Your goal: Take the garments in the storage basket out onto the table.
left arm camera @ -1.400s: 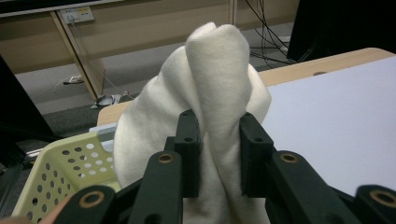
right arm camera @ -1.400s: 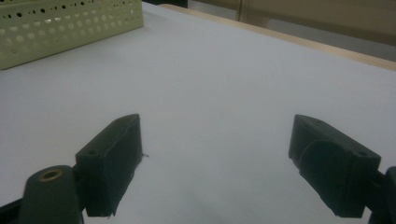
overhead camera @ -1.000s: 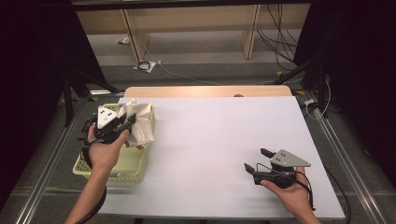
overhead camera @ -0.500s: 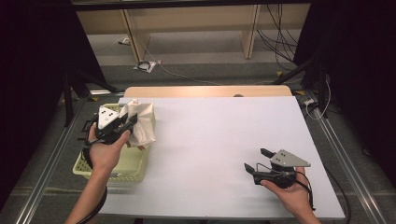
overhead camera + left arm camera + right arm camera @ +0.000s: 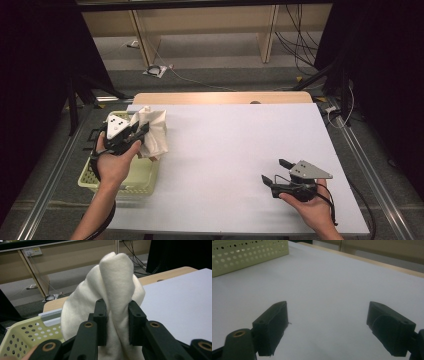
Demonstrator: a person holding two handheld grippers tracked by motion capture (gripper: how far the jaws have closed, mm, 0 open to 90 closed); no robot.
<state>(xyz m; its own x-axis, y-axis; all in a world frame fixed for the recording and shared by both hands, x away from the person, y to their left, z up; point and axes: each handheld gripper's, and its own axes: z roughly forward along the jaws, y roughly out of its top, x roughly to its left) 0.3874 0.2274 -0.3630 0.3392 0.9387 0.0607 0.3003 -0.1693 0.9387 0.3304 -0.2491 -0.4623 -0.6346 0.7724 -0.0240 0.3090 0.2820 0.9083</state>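
A cream-white cloth (image 5: 154, 134) hangs bunched over the right rim of a pale yellow perforated basket (image 5: 134, 183) at the table's left edge. My left gripper (image 5: 144, 129) is shut on the cloth; in the left gripper view the cloth (image 5: 112, 290) is pinched between both black jaws and rises above my left gripper (image 5: 115, 322). My right gripper (image 5: 275, 171) rests low over the white table near the front right, held by a hand. In the right gripper view my right gripper (image 5: 327, 325) stands wide open with bare table between its jaws.
The white table top (image 5: 235, 150) has a wooden strip (image 5: 220, 97) along its far edge. The basket's wall (image 5: 249, 252) shows at the upper left of the right gripper view. Cables and shelf legs (image 5: 160, 70) lie on the floor beyond the table.
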